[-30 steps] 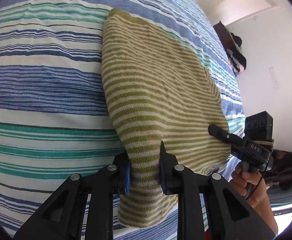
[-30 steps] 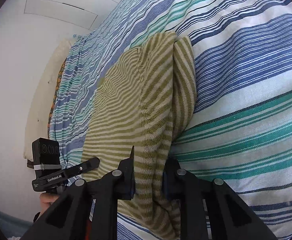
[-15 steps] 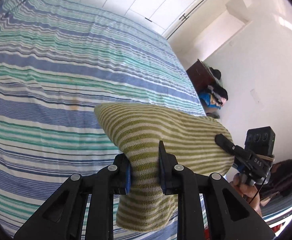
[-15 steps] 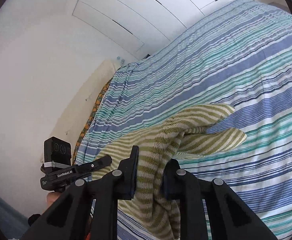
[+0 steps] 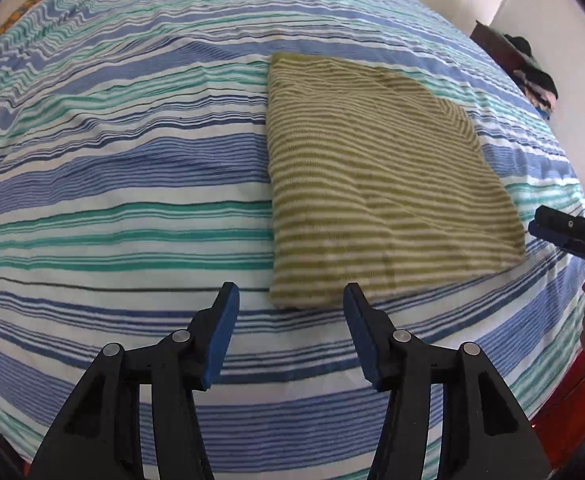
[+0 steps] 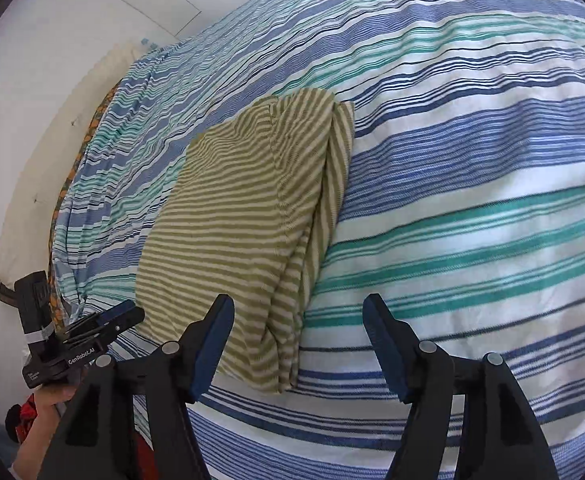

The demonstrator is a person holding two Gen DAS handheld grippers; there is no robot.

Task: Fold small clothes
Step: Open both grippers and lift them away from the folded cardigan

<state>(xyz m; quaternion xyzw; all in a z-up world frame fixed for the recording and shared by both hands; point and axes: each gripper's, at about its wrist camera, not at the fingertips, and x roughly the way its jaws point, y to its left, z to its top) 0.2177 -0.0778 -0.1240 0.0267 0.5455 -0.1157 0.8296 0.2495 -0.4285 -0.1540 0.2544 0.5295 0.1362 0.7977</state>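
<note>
An olive-and-cream striped knit garment lies folded flat in a rough rectangle on the striped bedspread. My left gripper hovers just before its near left corner, jaws opening, nothing between the blue pads. In the right wrist view the same garment shows its layered folded edge on the right. My right gripper hangs above the near right corner of the cloth, jaws opening, pads apart from the fabric. The left gripper shows at the lower left of the right wrist view, the right gripper at the right edge of the left wrist view.
The bed with its blue, teal and white striped cover fills both views. A pile of clothes sits on dark furniture beyond the far right of the bed. White wall and cupboard doors stand behind. A hand holds the left gripper.
Both grippers held the garment's near edge lifted off the bed; now both have let go and opened, and the garment lies folded flat on the bedspread.
</note>
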